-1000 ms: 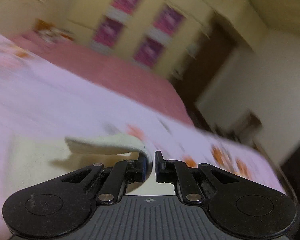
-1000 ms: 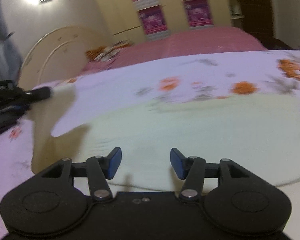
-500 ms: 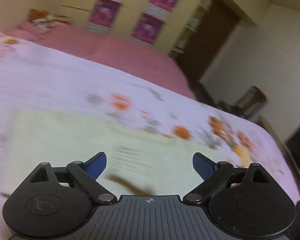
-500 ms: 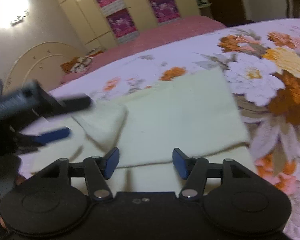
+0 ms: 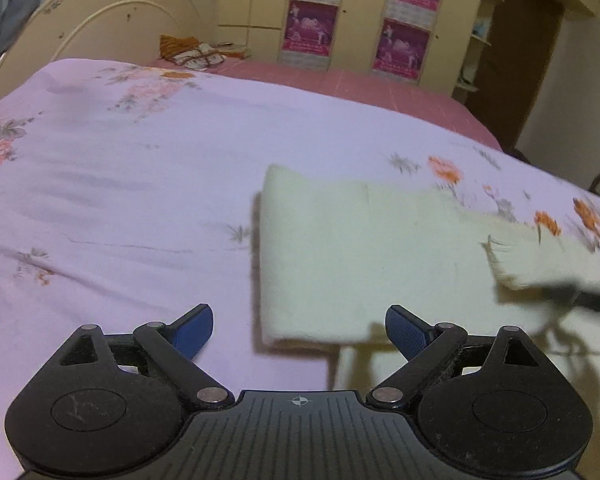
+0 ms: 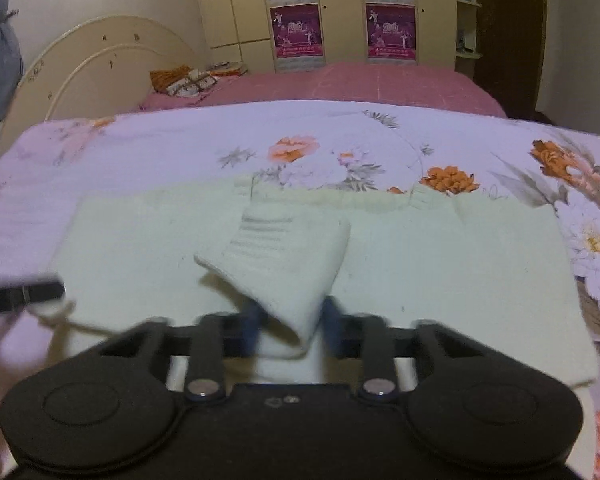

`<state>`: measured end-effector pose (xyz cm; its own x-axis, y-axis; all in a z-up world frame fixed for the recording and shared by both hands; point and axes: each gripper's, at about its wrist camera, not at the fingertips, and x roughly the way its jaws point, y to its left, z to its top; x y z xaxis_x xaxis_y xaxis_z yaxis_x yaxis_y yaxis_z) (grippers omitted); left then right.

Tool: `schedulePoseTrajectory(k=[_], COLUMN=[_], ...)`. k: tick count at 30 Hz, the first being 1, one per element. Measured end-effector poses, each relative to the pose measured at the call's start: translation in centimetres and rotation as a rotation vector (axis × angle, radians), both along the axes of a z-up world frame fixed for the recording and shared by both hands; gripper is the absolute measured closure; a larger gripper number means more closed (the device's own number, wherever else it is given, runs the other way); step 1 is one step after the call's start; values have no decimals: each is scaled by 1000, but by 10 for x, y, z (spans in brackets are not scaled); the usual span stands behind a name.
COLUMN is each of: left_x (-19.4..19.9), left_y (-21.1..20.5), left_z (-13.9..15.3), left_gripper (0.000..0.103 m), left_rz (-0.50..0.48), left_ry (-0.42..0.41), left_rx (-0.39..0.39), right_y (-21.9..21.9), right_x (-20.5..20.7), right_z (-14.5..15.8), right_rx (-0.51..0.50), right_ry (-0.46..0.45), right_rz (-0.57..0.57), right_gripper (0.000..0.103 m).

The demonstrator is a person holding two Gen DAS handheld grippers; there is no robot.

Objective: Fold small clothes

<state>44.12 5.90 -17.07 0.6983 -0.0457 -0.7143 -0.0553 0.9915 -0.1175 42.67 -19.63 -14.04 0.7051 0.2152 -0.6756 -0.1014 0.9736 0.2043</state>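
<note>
Cream garment (image 6: 284, 264) between right tool (image 6: 290, 326) fingers.

a pale cream garment (image 6: 440, 264) is lying flat on the flowered bedspread (image 6: 180, 148), one ribbed sleeve end (image 6: 284, 264) folding over its middle, lifted.

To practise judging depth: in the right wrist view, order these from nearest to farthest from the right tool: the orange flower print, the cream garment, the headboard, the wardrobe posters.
1. cream garment, its flap between the right tool's fingers
2. orange flower print, on the sheet, right
3. headboard, far left
4. wardrobe posters, back wall
</note>
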Motion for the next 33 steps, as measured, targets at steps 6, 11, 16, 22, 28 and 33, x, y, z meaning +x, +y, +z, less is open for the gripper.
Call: schedulePoseTrajectory(k=[6, 11, 16, 22, 28, 33], left_x=[2, 3, 9, 8, 5, -11], left_y=[-26, -29, -16, -12, -10, 1], left_z=[-14, -18, -16, -21, -15, 6], left_gripper=[11, 11, 11, 11, 11, 11], left_rz=[-60, -40, 50, 66, 68, 71], left_ry=[12, -10, -16, -17, -10, -30], left_rx=[54, 83, 44, 38, 19, -16], right_y=[-81, -121, -126, -139, -153, -158], right_x=[-20, -30, -31, -32, -38, -41], right_z=[14, -13, -9, -6, -17, -6], right_rx=[190, 240, 263, 261, 246, 146], right_ry=[-31, 75, 42, 5, 55, 29], right_rz=[-234, -318, -351, -405, -436, -467], right_gripper=[94, 92, 64, 93, 96, 85])
